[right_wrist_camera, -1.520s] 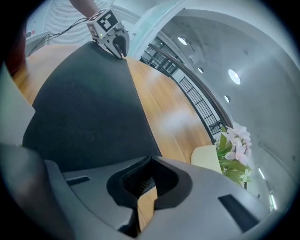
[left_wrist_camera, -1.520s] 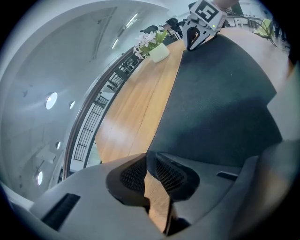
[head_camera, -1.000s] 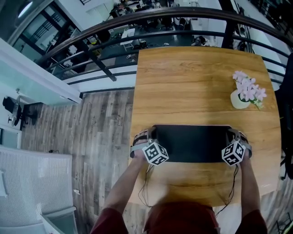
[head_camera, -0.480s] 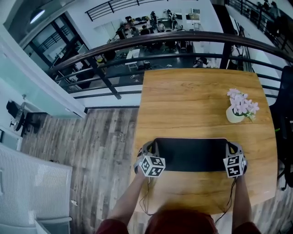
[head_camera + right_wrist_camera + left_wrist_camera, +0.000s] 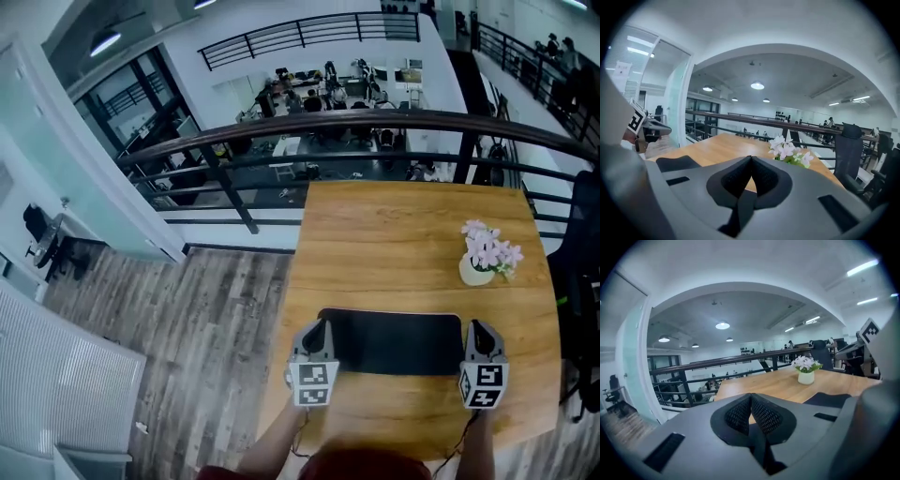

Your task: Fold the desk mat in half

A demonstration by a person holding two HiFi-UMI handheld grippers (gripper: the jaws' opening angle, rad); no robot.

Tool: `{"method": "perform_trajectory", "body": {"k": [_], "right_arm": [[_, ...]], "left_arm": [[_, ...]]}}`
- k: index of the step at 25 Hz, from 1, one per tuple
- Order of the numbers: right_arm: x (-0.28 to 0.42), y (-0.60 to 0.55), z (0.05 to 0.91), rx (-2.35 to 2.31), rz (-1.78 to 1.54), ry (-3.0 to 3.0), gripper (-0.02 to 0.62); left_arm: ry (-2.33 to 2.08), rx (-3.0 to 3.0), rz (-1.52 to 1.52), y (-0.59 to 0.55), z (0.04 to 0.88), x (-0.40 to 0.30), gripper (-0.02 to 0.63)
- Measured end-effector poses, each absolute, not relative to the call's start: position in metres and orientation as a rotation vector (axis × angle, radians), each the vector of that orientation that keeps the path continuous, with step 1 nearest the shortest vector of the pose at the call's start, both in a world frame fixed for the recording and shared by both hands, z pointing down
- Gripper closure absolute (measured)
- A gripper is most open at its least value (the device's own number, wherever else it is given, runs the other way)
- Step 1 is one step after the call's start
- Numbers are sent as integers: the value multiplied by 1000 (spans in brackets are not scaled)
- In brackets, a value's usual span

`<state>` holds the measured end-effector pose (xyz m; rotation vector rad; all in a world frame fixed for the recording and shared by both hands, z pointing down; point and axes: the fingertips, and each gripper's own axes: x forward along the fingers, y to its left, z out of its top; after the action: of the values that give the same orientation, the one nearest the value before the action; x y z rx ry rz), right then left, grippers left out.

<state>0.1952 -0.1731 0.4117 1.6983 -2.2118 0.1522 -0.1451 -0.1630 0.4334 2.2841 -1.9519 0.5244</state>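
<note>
The black desk mat (image 5: 392,343) lies flat on the wooden table (image 5: 403,234), near its front edge. My left gripper (image 5: 317,330) stands at the mat's left end and my right gripper (image 5: 476,328) at its right end, both pointing away from me. In the left gripper view the gripper (image 5: 751,395) is shut, pads meeting with nothing between them, and a piece of the mat (image 5: 829,399) shows off to the right. The right gripper (image 5: 751,158) is likewise shut and empty in its own view, with the mat (image 5: 677,163) off to the left.
A small white pot of pink-white flowers (image 5: 480,262) stands on the table's right side beyond the mat; it shows in both gripper views (image 5: 805,375) (image 5: 787,149). A dark railing (image 5: 375,127) runs past the table's far edge. A dark chair (image 5: 581,309) sits to the right.
The head view has drawn back and up, so the table looks smaller. Both grippers stay at the mat's short ends, and their marker cubes now face the camera squarely.
</note>
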Motion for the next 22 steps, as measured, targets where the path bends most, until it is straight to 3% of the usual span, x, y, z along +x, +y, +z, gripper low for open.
{"method": "perform_trajectory", "body": {"k": [13, 22], "right_arm": [[180, -134, 258, 1862, -165, -2425, 584], [179, -122, 219, 1926, -375, -2472, 584]], "left_arm": [[-2046, 2550, -45, -101, 273, -107, 588], [-2165, 2616, -138, -101, 229, -102, 588]]}}
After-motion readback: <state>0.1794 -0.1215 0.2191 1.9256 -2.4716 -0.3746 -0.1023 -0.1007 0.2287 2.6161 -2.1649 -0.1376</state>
